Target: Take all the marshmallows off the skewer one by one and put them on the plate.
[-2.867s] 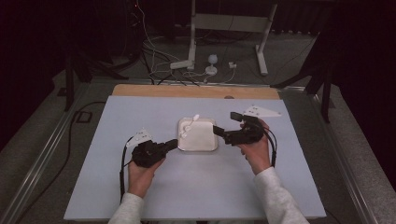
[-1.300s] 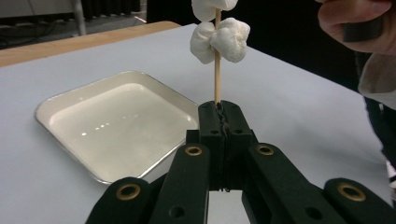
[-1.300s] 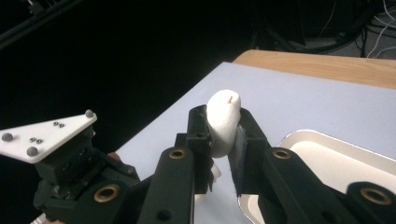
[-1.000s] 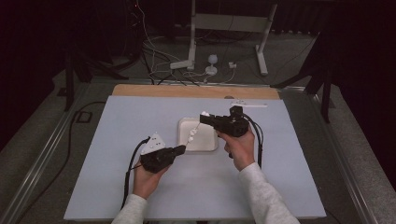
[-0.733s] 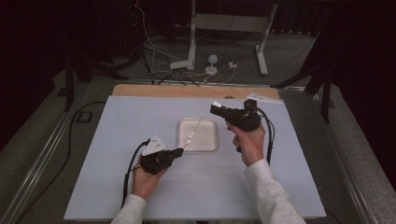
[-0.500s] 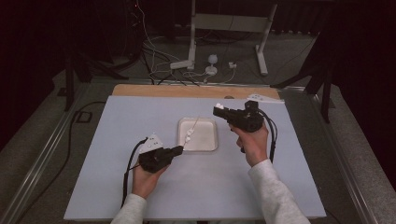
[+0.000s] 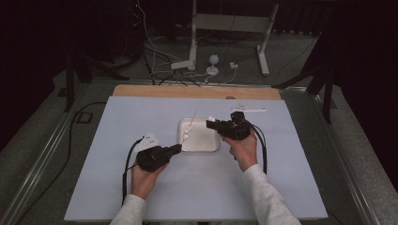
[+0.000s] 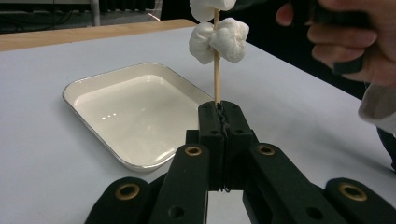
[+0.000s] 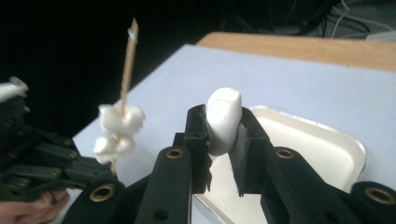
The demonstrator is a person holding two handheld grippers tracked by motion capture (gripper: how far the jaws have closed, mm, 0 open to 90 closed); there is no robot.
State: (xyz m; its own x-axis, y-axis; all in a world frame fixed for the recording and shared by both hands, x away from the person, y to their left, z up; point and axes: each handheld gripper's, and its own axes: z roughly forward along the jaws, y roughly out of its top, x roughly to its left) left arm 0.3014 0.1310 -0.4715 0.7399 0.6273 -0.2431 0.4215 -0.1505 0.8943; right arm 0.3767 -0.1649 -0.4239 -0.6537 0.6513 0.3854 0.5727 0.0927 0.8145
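Note:
My left gripper point(image 8: 219, 109) is shut on the lower end of a wooden skewer point(image 8: 216, 74), which stands upright with white marshmallows point(image 8: 219, 39) threaded on it. In the high view, the left gripper point(image 7: 176, 149) sits at the front left corner of a shallow cream tray point(image 7: 202, 140), which looks empty. My right gripper point(image 9: 223, 125) is shut on one white marshmallow point(image 9: 224, 116). It hovers over the tray's right edge point(image 7: 210, 124), level with the skewer point(image 9: 127, 60) and apart from its pointed tip.
The tray lies mid-table on a pale blue-white board point(image 7: 281, 159) with a wooden strip point(image 7: 197, 91) along the back. A paper slip point(image 7: 251, 110) lies behind the right hand. Cables and a metal stand point(image 7: 225, 23) are on the floor beyond the table.
The right gripper lifted off the tray toward the back right with the marshmallow, then came down and back to the tray's right edge. The left gripper and skewer stayed put.

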